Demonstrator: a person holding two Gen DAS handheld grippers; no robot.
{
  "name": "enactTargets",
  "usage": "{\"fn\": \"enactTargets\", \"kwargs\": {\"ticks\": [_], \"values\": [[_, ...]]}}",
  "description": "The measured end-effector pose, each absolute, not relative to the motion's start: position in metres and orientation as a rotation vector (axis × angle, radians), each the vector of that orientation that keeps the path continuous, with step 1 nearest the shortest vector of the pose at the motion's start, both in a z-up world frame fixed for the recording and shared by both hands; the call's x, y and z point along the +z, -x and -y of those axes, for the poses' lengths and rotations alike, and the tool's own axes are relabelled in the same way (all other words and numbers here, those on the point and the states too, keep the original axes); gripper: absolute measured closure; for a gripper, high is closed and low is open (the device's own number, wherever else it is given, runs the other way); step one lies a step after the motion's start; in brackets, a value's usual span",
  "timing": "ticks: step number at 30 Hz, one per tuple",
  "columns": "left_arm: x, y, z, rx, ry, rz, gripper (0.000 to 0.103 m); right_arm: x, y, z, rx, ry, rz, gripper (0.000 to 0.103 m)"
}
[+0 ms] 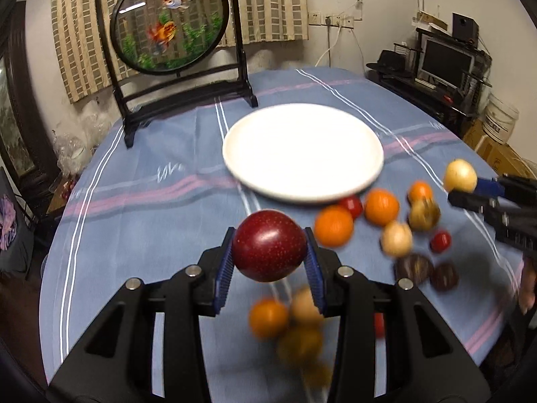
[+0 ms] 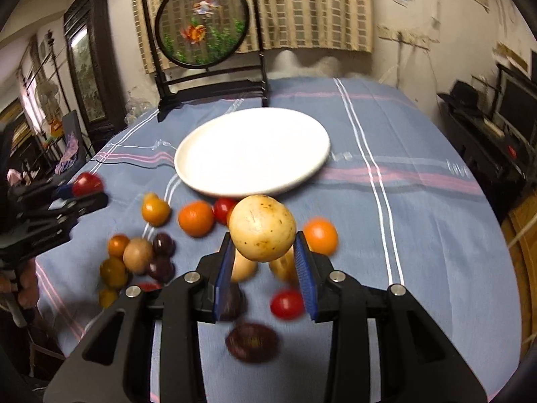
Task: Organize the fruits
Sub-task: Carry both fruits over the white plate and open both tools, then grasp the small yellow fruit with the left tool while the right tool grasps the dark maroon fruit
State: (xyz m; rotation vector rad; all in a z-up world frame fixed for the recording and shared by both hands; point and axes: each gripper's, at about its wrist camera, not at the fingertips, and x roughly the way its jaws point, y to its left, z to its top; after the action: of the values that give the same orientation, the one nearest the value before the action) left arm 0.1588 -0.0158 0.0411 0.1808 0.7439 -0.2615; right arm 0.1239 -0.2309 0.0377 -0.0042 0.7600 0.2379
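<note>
Two grippers, each clamped on one fruit and raised above a blue striped cloth (image 1: 141,201).

Left gripper (image 1: 270,262): blue pads (image 1: 227,268) pressed against both flanks of a dark red plum (image 1: 269,245), jaws parted only by the fruit's width; plum clear of the cloth, on the near side of the plate (image 1: 303,151). Same gripper at the left edge of the right wrist view (image 2: 72,189), plum (image 2: 86,183) at its tip.

Right gripper (image 2: 265,262): pads (image 2: 224,268) closed on the lower half of a pale yellow fruit (image 2: 262,227) with brown specks, held aloft just before the plate rim (image 2: 214,188). Same gripper at the right edge of the left wrist view (image 1: 470,184), yellow fruit (image 1: 460,175) between its fingertips.

White plate: round, bare, mid-cloth.

Loose fruit on the cloth, all near side of the plate: oranges (image 1: 334,225), small red tomatoes (image 1: 351,205), tan fruits (image 1: 396,238), dark purple fruits (image 1: 415,268); a further cluster beneath the left gripper, blurred. In the right wrist view, an orange (image 2: 320,236) just right of the held fruit, a tomato (image 2: 287,304) and a dark fruit (image 2: 252,342) below it.

Background: round goldfish screen (image 1: 171,23) in a black stand at the far cloth edge, patterned curtain (image 1: 268,3) behind.
</note>
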Motion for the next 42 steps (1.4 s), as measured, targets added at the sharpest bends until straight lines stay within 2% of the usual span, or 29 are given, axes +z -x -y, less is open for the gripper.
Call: {"fn": "enactTargets", "kwargs": {"ticks": [3, 10, 16, 17, 18, 19, 20, 21, 23, 31, 33, 42], "values": [[0.042, -0.201, 0.030, -0.273, -0.168, -0.769, 0.064, 0.039, -0.159, 0.219, 0.252, 0.042, -0.780, 0.067], [0.003, -0.294, 0.051, -0.269, -0.129, -0.941, 0.063, 0.012, -0.238, 0.202, 0.226, 0.087, -0.887, 0.067], [-0.019, -0.323, 0.049, -0.221, -0.116, -0.983, 0.063, -0.011, -0.276, 0.209, 0.187, 0.043, -0.982, 0.067], [-0.020, -0.325, 0.050, -0.214, -0.117, -0.985, 0.061, -0.011, -0.280, 0.211, 0.175, 0.032, -0.984, 0.066], [-0.020, -0.327, 0.050, -0.209, -0.120, -0.988, 0.056, -0.009, -0.281, 0.213, 0.170, 0.022, -0.972, 0.060], [-0.018, -0.327, 0.049, -0.206, -0.115, -0.975, 0.041, -0.005, -0.279, 0.216, 0.167, 0.010, -0.950, 0.054], [-0.013, -0.324, 0.047, -0.205, -0.104, -0.956, 0.034, 0.000, -0.276, 0.220, 0.156, -0.002, -0.922, 0.041], [-0.009, -0.322, 0.044, -0.198, -0.096, -0.939, 0.029, 0.006, -0.269, 0.224, 0.144, -0.016, -0.883, 0.036], [0.004, -0.313, 0.039, -0.188, -0.085, -0.896, 0.020, 0.014, -0.259, 0.228, 0.141, -0.022, -0.854, 0.036], [0.042, -0.235, 0.015, -0.179, -0.096, -0.743, 0.009, 0.036, -0.170, 0.261, 0.161, -0.085, -0.769, 0.035], [0.044, -0.215, 0.012, -0.171, -0.115, -0.724, 0.009, 0.036, -0.152, 0.265, 0.161, -0.102, -0.756, 0.032], [0.027, -0.138, -0.006, -0.143, -0.119, -0.756, 0.007, 0.020, -0.081, 0.280, 0.112, -0.159, -0.773, 0.031]]}}
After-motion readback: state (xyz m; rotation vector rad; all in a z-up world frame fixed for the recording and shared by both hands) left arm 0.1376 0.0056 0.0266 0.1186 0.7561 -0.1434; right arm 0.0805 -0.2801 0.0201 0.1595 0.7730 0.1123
